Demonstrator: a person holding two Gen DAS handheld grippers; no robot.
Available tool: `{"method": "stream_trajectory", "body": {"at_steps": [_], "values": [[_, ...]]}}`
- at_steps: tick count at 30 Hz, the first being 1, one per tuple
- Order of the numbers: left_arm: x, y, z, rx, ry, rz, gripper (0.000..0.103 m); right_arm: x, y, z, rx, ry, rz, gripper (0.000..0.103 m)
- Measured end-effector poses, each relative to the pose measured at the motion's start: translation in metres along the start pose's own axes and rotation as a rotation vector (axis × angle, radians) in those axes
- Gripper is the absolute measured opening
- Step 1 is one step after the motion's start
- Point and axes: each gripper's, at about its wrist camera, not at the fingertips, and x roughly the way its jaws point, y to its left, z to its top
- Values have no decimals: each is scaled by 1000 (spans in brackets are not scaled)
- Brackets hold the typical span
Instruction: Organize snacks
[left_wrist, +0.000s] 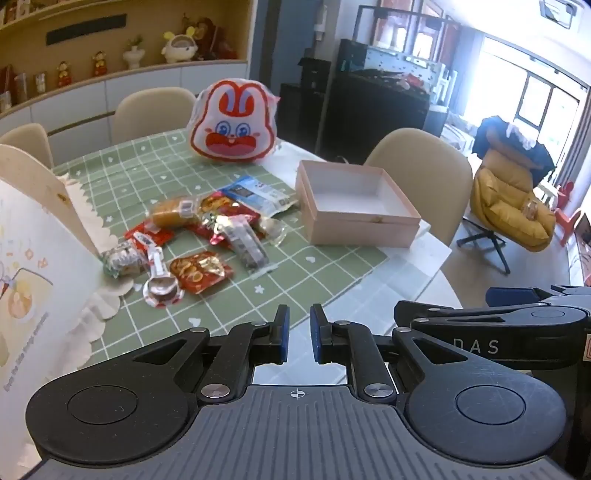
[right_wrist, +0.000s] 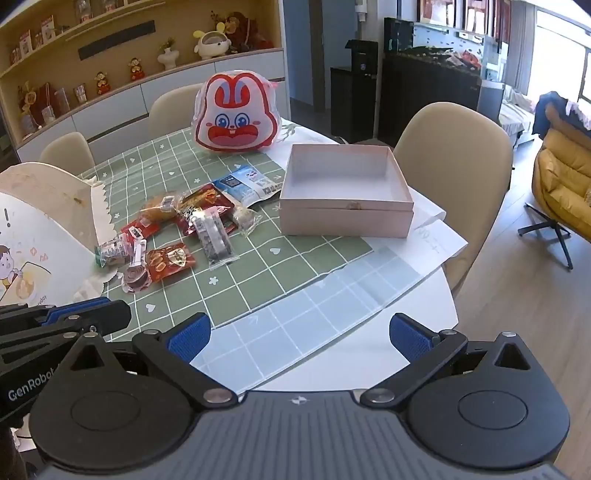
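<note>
Several wrapped snacks (left_wrist: 207, 229) (right_wrist: 184, 229) lie in a loose heap on the green checked tablecloth (left_wrist: 295, 273): red packets, a bread roll, a blue-white pouch, a clear pack of dark pieces. To their right stands an open, empty pink box (left_wrist: 354, 205) (right_wrist: 347, 192). My left gripper (left_wrist: 300, 334) hovers over the near table edge, its blue pads almost together with nothing between them. My right gripper (right_wrist: 299, 338) stands wide open and empty, near the table's front edge. The right gripper's arm also shows at the right in the left wrist view.
A rabbit-face bag (left_wrist: 232, 122) (right_wrist: 236, 112) stands behind the snacks. A white printed carton (left_wrist: 33, 258) (right_wrist: 33, 236) rises at the left. Beige chairs (right_wrist: 454, 155) surround the table. A yellow armchair (left_wrist: 513, 206) sits on the floor to the right.
</note>
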Motion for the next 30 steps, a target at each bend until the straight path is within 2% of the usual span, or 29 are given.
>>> {"method": "stream_trajectory", "body": {"at_steps": [6,30], "values": [[-4,2,12,-17,22,-6,16,-1,0,-1,-1,5,-1,103],[-5,2,16,-23,22,-22,16,-5,0,0,2,1,2,103]]}}
